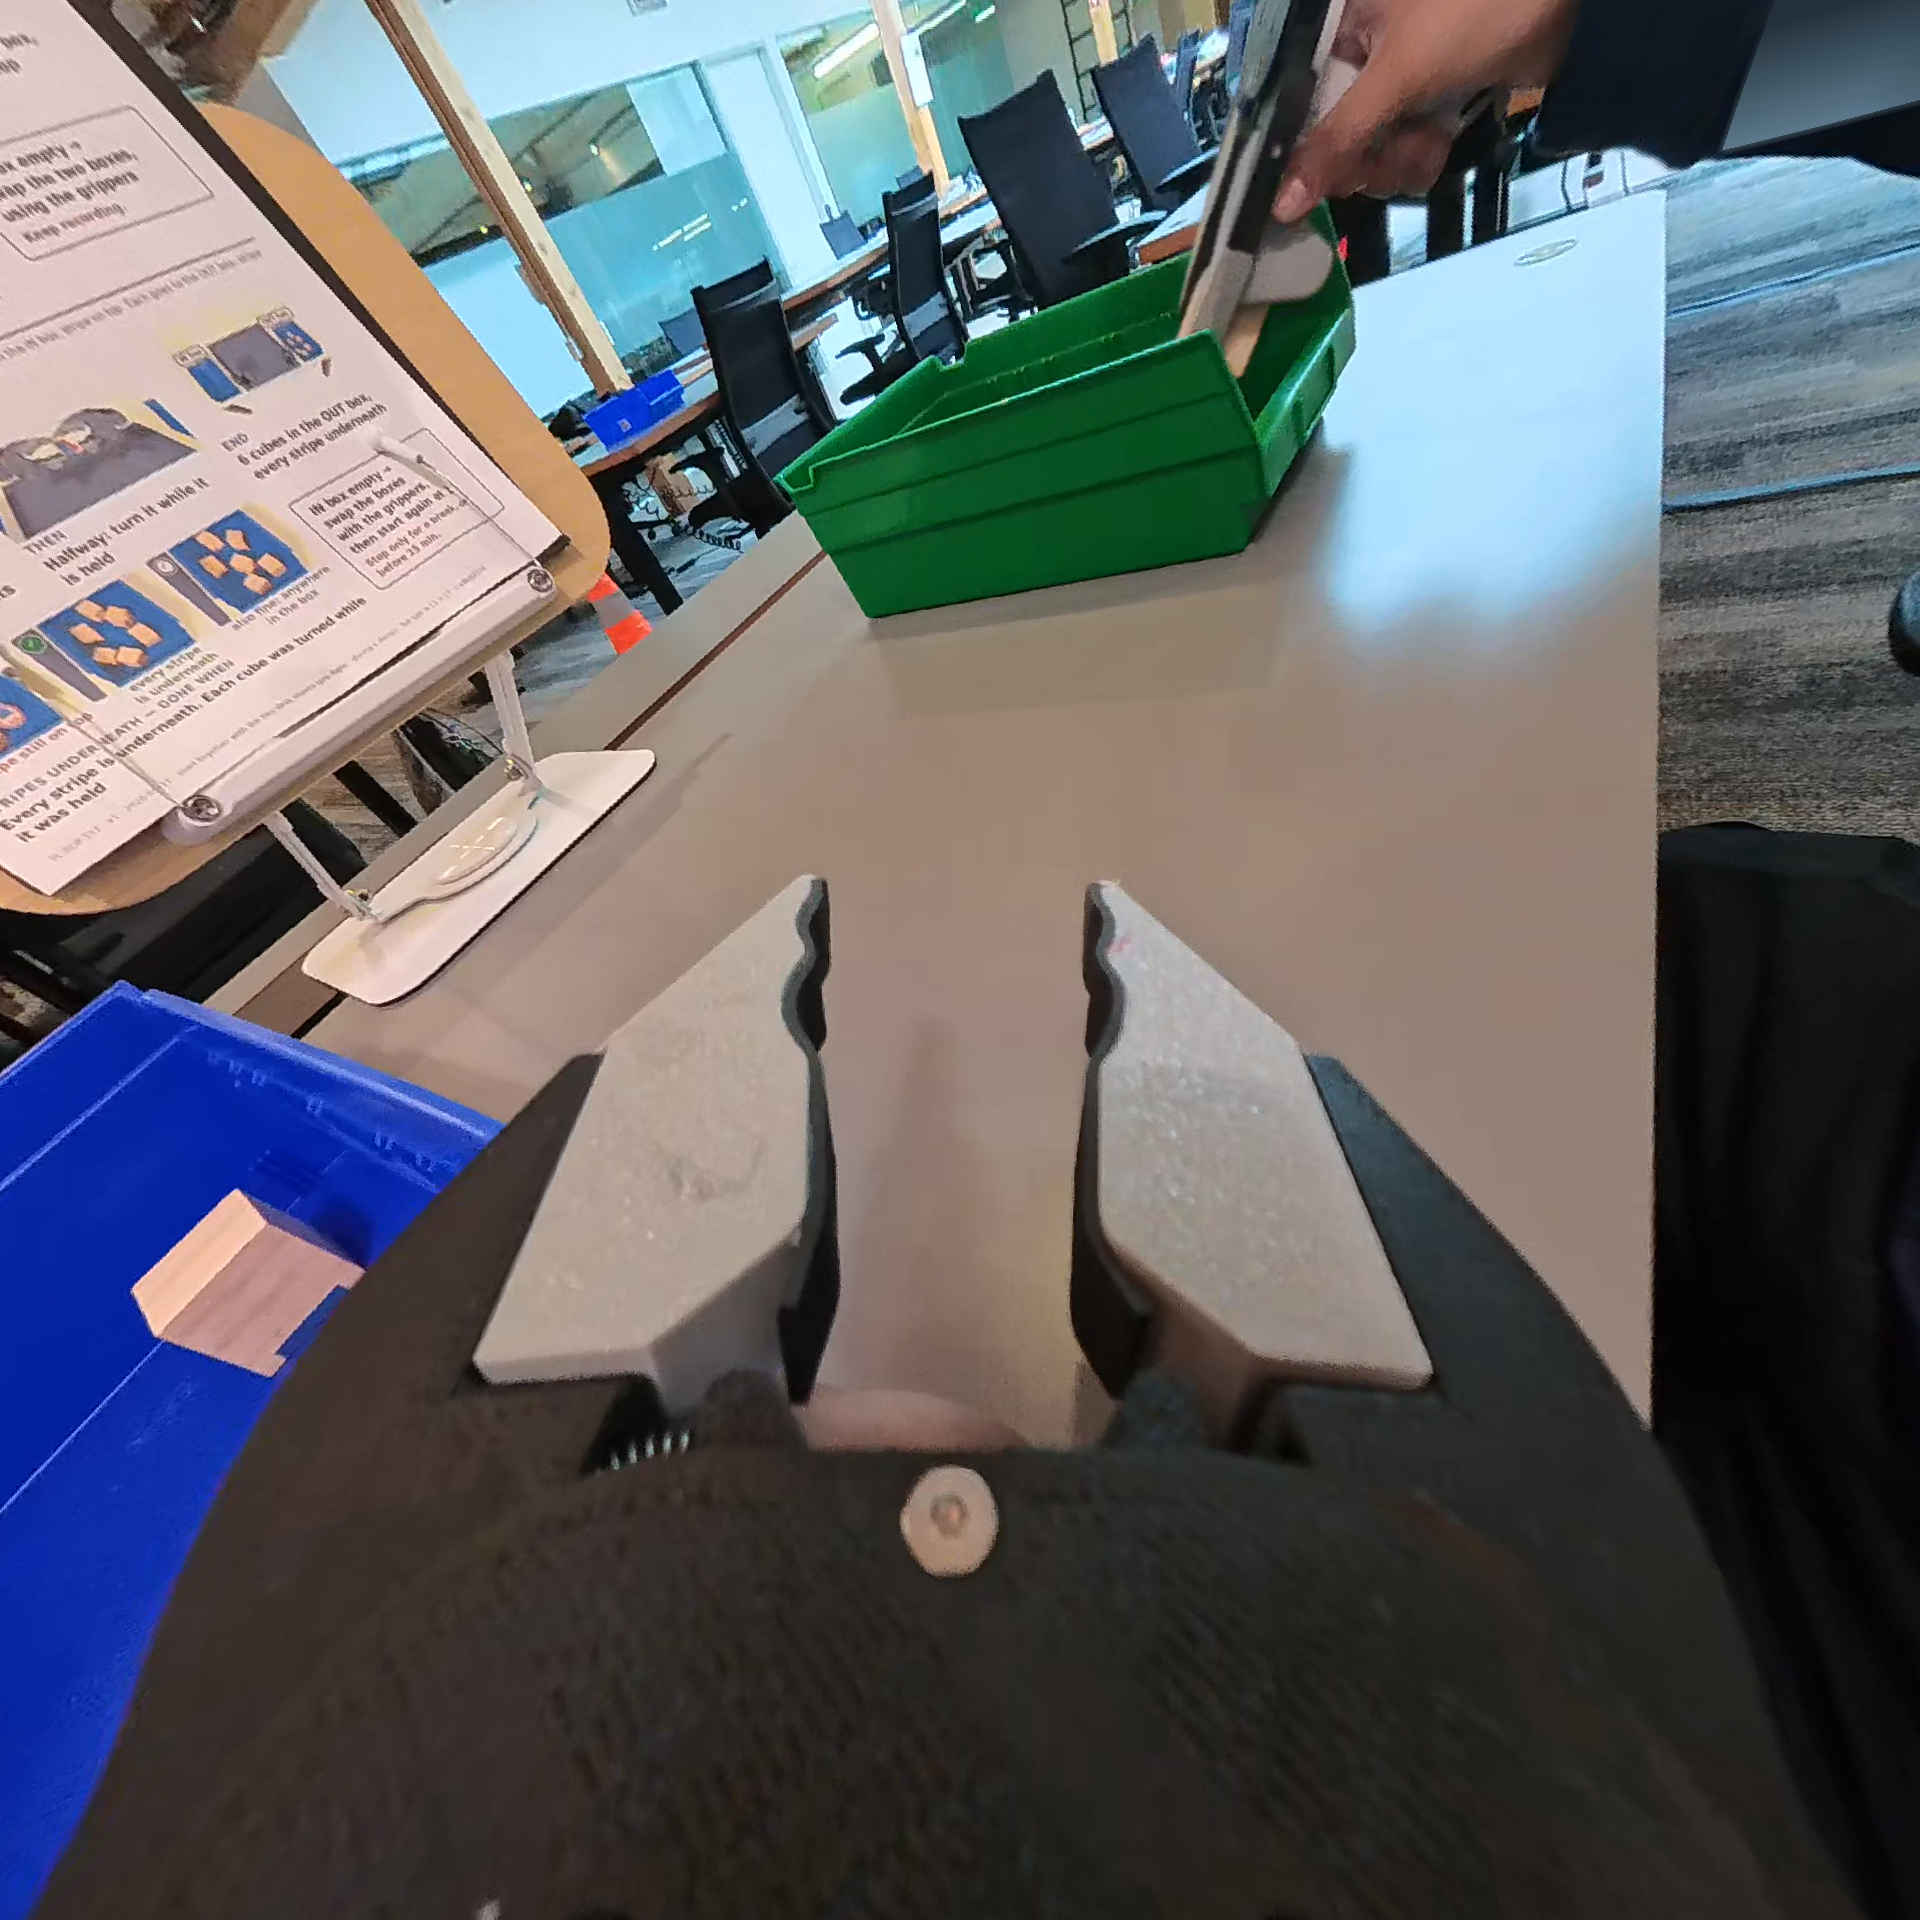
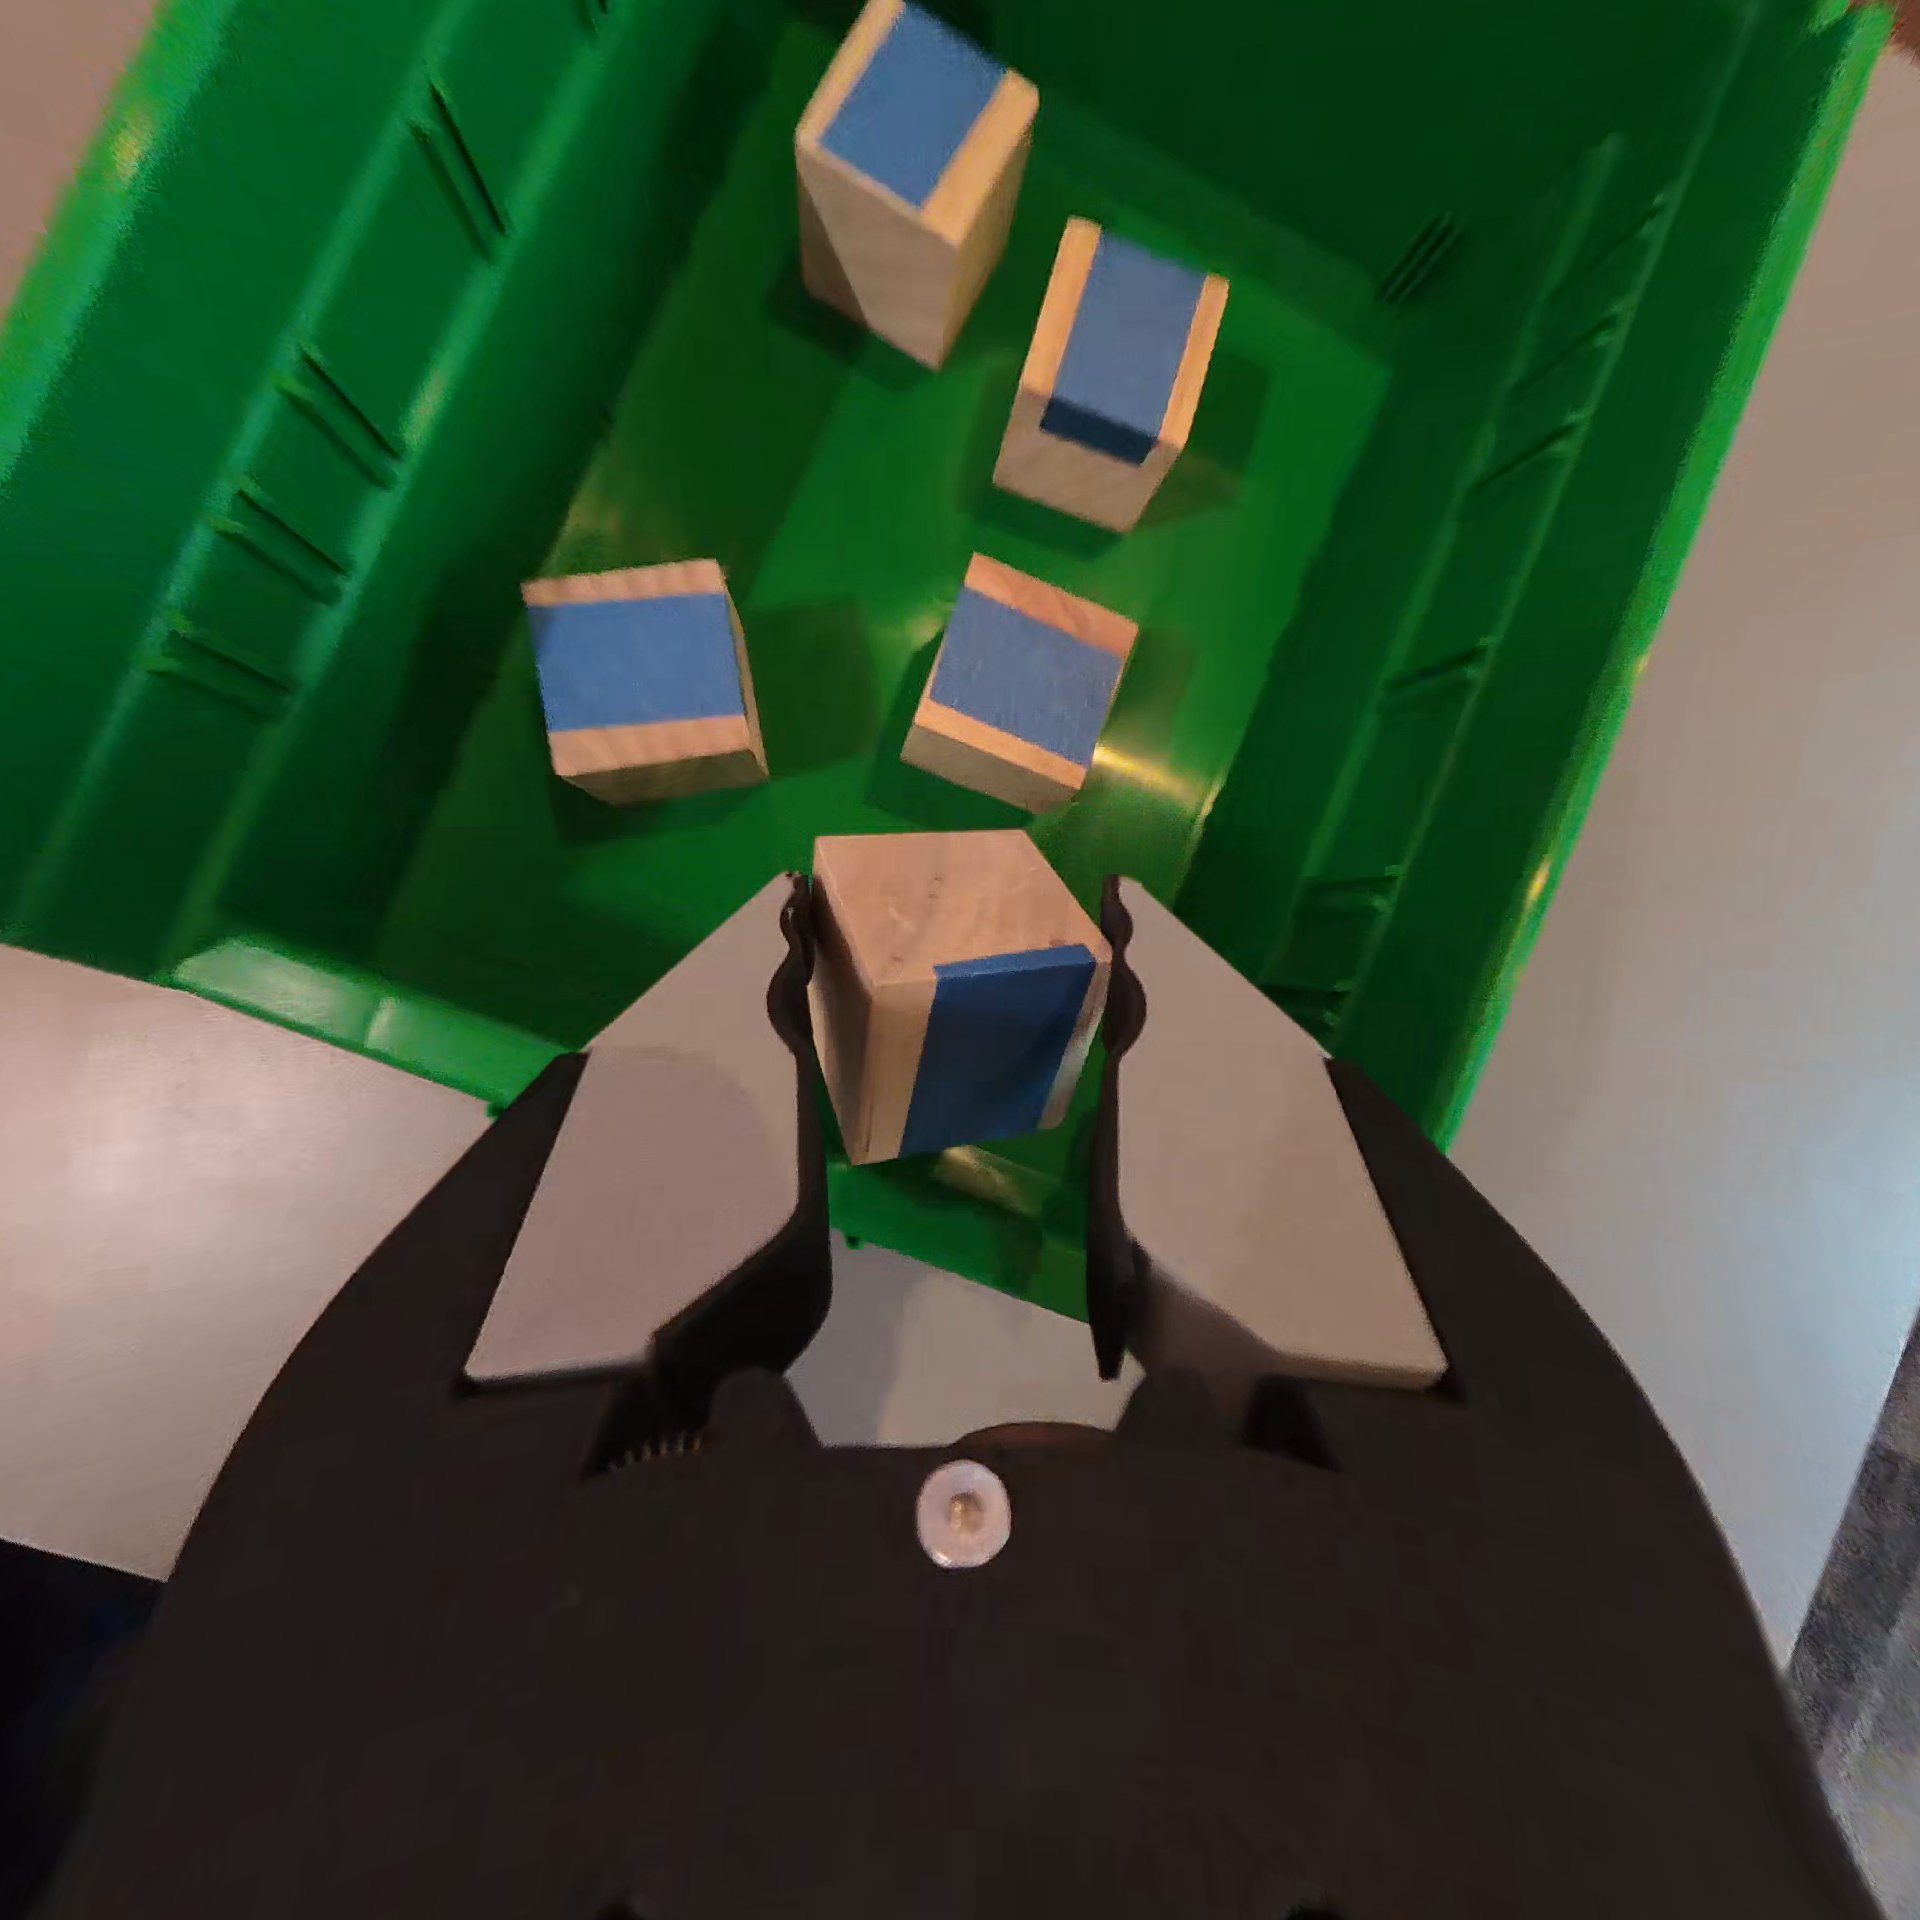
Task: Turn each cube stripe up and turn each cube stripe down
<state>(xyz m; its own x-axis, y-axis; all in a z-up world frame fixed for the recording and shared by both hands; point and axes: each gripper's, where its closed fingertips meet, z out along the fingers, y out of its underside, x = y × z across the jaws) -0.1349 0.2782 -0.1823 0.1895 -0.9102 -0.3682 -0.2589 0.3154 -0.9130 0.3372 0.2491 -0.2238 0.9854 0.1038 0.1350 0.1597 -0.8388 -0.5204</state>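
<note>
My right gripper (image 2: 954, 914) is shut on a wooden cube (image 2: 956, 987) whose blue stripe faces me, held over the near end of the green bin (image 2: 312, 436). Several other cubes lie on the bin floor with blue stripes up, among them one at the left (image 2: 642, 681) and one in the middle (image 2: 1023, 681). My left gripper (image 1: 956, 925) is open and empty above the grey table (image 1: 1351, 779). A plain wooden cube (image 1: 244, 1294) sits in the blue bin (image 1: 125, 1164) at my lower left. The right gripper (image 1: 1252, 208) shows far off in the green bin (image 1: 1049, 457).
A document stand with an instruction sheet (image 1: 208, 468) stands at the left on a white base (image 1: 468, 894). The table's right edge (image 1: 1657, 727) drops to carpet. Office chairs and desks stand beyond the green bin. A person's hand (image 1: 1423, 94) holds the far gripper.
</note>
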